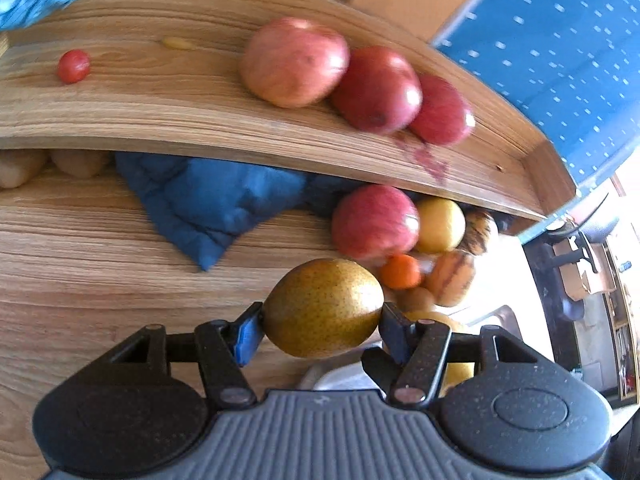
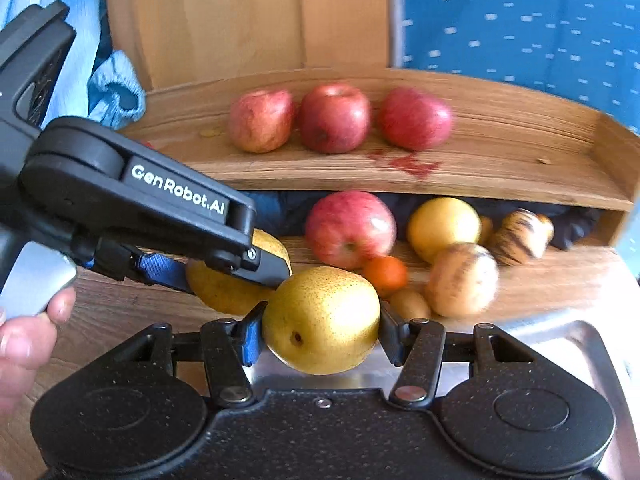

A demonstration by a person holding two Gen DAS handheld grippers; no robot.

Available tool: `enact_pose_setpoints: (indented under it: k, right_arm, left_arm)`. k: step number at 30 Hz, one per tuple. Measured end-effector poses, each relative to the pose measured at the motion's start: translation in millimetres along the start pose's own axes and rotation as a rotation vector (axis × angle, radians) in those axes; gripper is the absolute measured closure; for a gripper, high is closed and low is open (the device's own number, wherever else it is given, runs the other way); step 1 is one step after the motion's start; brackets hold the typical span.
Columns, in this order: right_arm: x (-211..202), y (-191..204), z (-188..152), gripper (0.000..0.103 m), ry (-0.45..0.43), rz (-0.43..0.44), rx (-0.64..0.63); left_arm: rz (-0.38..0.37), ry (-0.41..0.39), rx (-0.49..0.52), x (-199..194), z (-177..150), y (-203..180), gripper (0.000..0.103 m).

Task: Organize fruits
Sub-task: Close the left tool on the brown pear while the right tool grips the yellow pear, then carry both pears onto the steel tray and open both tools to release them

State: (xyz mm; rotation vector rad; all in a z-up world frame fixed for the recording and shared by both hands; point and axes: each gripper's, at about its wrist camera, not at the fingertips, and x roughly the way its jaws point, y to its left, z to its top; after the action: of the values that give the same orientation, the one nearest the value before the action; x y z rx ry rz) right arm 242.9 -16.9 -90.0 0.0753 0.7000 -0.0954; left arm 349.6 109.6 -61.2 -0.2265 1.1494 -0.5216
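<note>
Wooden counter (image 2: 120,312) with a raised wooden shelf (image 2: 500,160) at the far side, blue dotted fabric (image 2: 520,20) behind, metal tray (image 2: 580,344) at near right.

Left to right:
- Far left on the shelf: one cherry tomato (image 1: 73,65), alone, well apart from the rest. Looks like small items get their own spot, but that's a guess.
- Left gripper (image 1: 322,320) is clamped on a brown-speckled pear (image 1: 323,308), held clear of the counter, pads on opposite sides at the widest part, so a stable hold.
- Right gripper (image 2: 320,326) is clamped on a second, yellower pear (image 2: 322,320), same side-on hold, above the near edge of the tray. The two pears sit just beside each other in the right wrist view, so likely going to the same place.
- Shelf middle: three apples (image 2: 334,118) in a row, touching or nearly so. Sorted by kind, apples done or mostly done.
- Under the shelf, right of centre: unsorted heap with one more apple (image 2: 351,229), a yellow round fruit (image 2: 443,229), a small orange (image 2: 386,274) and striped brownish pieces (image 2: 462,280) I can't identify.

Judgement: mid-task. Pears probably go on the free shelf space right of the apples. Red stain (image 2: 412,165) there; avoid it.
</note>
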Motion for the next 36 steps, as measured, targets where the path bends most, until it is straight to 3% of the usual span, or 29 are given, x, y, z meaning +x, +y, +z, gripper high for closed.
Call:
enact_pose_setpoints:
  k: [19,25,36]
  right_arm:
    - [-106.3,-118.7,-62.6,0.045,0.022,-0.335,0.217]
    - [-113.6,-145.2,-78.8,0.045,0.027,-0.341,0.215]
    - [-108.5,-153.0,-83.3,0.045,0.003,-0.241,0.078]
  left_arm:
    - [-0.139,0.135,0.236,54.5,-62.0,-145.6,0.038]
    - [-0.132,0.152,0.267,70.2,-83.2,-178.1,0.038]
    - [-0.073,0.107,0.219,75.9,-99.2,-188.9,0.037]
